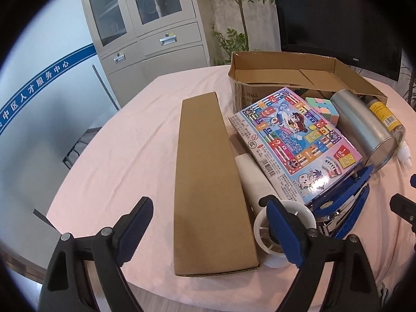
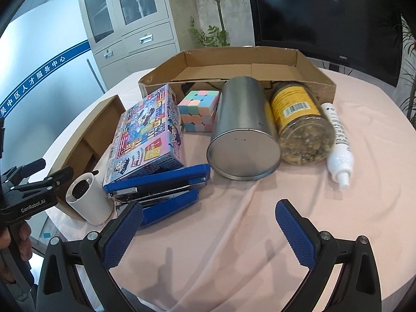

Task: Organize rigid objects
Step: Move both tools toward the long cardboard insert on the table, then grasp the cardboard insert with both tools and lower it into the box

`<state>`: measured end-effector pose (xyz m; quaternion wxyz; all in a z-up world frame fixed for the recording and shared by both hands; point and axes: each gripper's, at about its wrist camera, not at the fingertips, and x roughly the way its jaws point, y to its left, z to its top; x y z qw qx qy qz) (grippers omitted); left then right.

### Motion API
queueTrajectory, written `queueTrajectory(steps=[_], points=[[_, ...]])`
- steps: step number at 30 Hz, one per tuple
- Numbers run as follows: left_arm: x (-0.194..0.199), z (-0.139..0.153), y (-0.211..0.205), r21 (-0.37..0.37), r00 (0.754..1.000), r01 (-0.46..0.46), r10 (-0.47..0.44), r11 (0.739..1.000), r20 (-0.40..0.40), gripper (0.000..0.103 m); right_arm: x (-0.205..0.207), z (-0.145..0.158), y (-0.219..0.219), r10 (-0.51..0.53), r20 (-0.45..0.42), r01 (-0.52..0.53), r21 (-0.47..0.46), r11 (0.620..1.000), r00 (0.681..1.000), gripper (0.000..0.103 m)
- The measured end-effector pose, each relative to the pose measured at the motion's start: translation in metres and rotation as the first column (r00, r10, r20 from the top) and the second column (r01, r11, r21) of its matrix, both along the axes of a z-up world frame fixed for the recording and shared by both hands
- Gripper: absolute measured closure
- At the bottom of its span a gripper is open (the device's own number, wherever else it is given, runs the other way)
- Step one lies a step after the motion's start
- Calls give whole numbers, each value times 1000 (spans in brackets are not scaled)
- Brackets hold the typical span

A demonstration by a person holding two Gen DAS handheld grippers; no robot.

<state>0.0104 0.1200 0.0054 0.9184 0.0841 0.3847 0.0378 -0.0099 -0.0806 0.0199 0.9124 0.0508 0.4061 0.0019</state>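
A long flat brown cardboard box [image 1: 208,182] lies on the pink cloth, pointing away from me. My left gripper [image 1: 209,215] stands open astride its near end, pads clear of its sides. To the right lie a colourful board game box [image 1: 293,145], a pastel puzzle cube [image 2: 200,111], a metal tin [image 2: 241,130] on its side, a yellow-labelled jar [image 2: 299,119], a white spray bottle [image 2: 338,140], a blue stapler [image 2: 161,189] and a white cylinder [image 2: 88,197]. My right gripper [image 2: 208,215] hovers open over bare cloth in front of the stapler and tin.
An open shallow cardboard carton [image 2: 234,62] sits at the back of the round table [image 2: 364,208]. Behind it stand a black monitor [image 2: 325,18], a potted plant [image 2: 215,5] and a grey cabinet [image 1: 145,26]. A hand holds the left gripper's handle at the right wrist view's left edge.
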Motion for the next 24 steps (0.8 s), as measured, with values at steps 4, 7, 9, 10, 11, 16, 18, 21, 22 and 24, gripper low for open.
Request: queueTrajectory(steps=[4, 7, 9, 10, 11, 16, 18, 21, 22, 24], points=[[-3, 4, -3, 32, 1000, 6, -6, 999, 12, 14, 1, -1, 2, -10, -5, 9, -38, 999, 1000, 0], [-6, 8, -9, 48, 999, 27, -28, 998, 21, 14, 0, 1, 4, -16, -1, 16, -82, 997, 1000, 0], [-8, 12, -15, 31, 998, 58, -58, 998, 22, 14, -1, 3, 5, -25, 5, 26, -117, 993, 1000, 0], [-10, 14, -19, 20, 997, 77, -77, 997, 24, 14, -1, 4, 5, -30, 6, 31, -124, 992, 1000, 0], [-10, 16, -22, 10, 996, 90, -90, 996, 26, 14, -1, 5, 5, -37, 6, 37, -131, 991, 999, 0], [-7, 16, -17, -3, 995, 97, -96, 995, 24, 14, -2, 11, 7, -22, 21, 24, -124, 992, 1000, 0], [-5, 14, -8, -5, 997, 76, -76, 997, 14, 14, -1, 12, 12, 5, 20, -3, -102, 995, 1000, 0], [-2, 6, 8, -22, 998, 59, -59, 998, -8, 37, 4, 11, 25, 83, 6, -83, -44, 996, 997, 0], [-1, 2, 13, -44, 997, 70, -71, 997, -28, 46, 5, 10, 30, 107, 4, -107, -33, 994, 994, 1], [-5, 2, 17, -49, 997, 77, -78, 996, -14, 53, 9, 10, 44, 166, -3, -166, -4, 986, 986, 3]])
